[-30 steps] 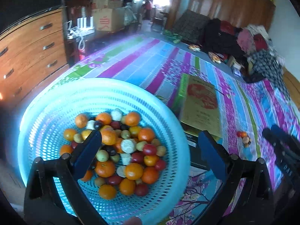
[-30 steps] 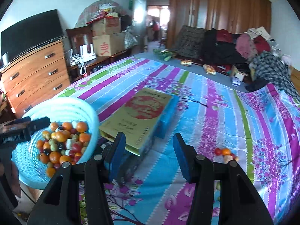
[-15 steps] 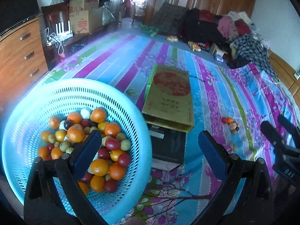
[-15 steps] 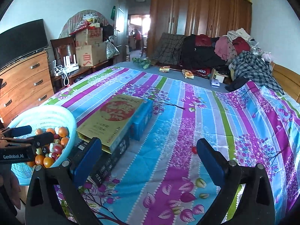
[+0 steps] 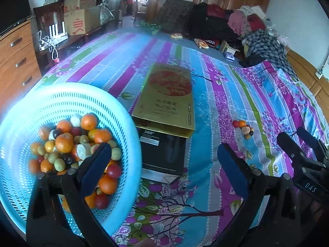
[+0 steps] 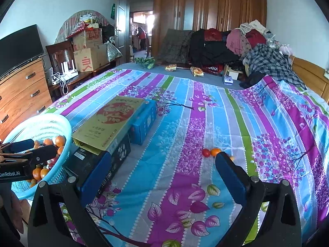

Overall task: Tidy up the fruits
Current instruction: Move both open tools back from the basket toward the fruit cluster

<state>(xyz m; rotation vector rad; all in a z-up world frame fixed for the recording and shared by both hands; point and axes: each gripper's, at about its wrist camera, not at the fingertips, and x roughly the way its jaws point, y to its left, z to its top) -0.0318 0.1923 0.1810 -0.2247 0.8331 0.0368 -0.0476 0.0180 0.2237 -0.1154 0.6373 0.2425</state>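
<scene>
One pale blue perforated basket (image 5: 123,123) sits at the bed's near left corner, heaped with small fruit (image 5: 63,144), oranges, red and yellowish-green ones, too many and too overlapped to count. A second, small cluster of loose fruit (image 5: 243,127) lies on the striped floral bedspread (image 5: 216,94), well apart from the basket to the right; the left wrist view shows about five pieces there, while the right wrist view shows only a red one and an orange one (image 6: 210,152) clearly, the rest hidden behind that gripper's finger. Three boxes lie between basket and cluster: a gold box (image 5: 170,96) stacked on a black box (image 5: 162,152), and a blue box (image 6: 146,121) beside them that only the right wrist view reveals. The left gripper (image 5: 162,164) has its jaws spread wide and holds nothing, one finger over the basket, the other over the bedspread. The right gripper (image 6: 162,173) is likewise spread wide and empty, above bare bedspread near the loose cluster. Open bedspread stretches broadly right of the boxes and beyond them; the bed's far end is piled with clothes (image 6: 236,45). The basket's rim overhangs the bed's left edge, next to a wooden dresser (image 6: 20,90).
</scene>
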